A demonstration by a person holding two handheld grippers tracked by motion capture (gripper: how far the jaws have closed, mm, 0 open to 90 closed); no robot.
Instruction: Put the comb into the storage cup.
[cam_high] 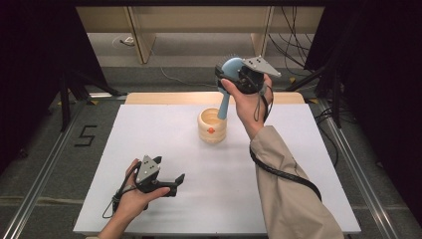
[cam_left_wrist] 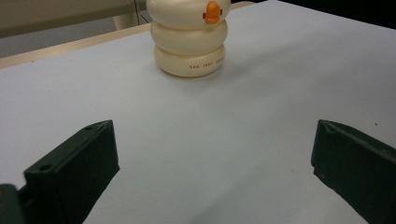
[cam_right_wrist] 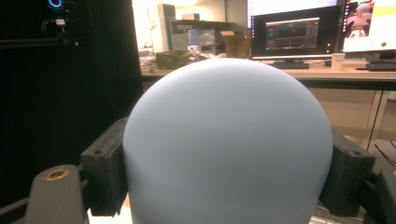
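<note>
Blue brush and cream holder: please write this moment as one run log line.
right gripper: shut on blue brush, handle tip in cream holder | left gripper: open, low over white table

One white table held one cream cup. There was one blue brush, and there were two grippers, left and right.
</note>
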